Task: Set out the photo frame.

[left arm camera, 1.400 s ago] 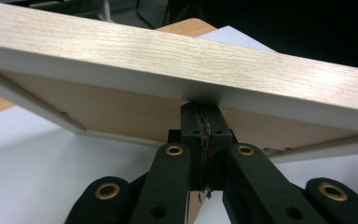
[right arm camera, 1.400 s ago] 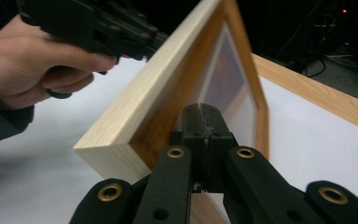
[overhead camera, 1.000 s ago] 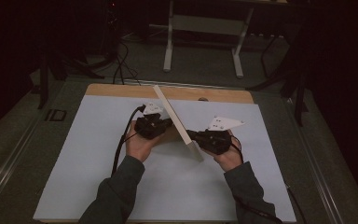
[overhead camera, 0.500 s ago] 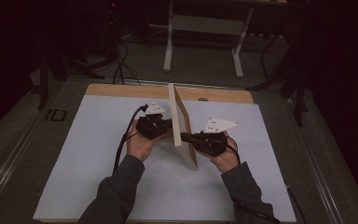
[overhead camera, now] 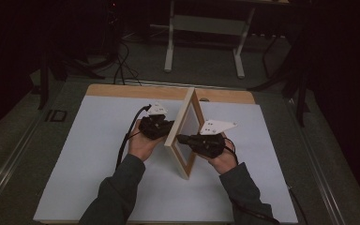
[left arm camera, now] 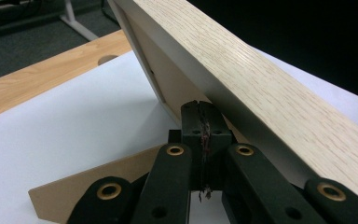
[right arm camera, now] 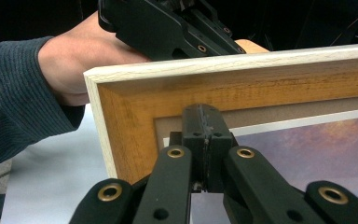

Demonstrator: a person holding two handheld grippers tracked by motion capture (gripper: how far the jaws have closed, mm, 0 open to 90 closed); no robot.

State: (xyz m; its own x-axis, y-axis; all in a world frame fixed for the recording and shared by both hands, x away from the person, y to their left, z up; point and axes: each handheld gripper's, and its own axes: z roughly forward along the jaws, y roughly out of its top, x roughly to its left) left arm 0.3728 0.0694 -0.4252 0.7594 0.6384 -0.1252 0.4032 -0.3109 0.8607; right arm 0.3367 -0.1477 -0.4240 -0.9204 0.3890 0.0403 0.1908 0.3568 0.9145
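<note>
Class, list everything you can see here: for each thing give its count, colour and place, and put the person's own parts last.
Frame: one, pale wood with an orange-brown inner edge, standing on edge mid-table between the two claws.
Stand flap: one, tan board, behind the frame by the left claw.
Sheet: one, white, covering most of the table.
Table: one, light wood, a strip showing at the far edge.
Desk legs: two, white, on the dark floor beyond.
Left claw: one, black, shut, against the frame's back.
Right claw: one, black, shut, against the frame's front.
Sleeves: two, dark grey, at the bottom.
</note>
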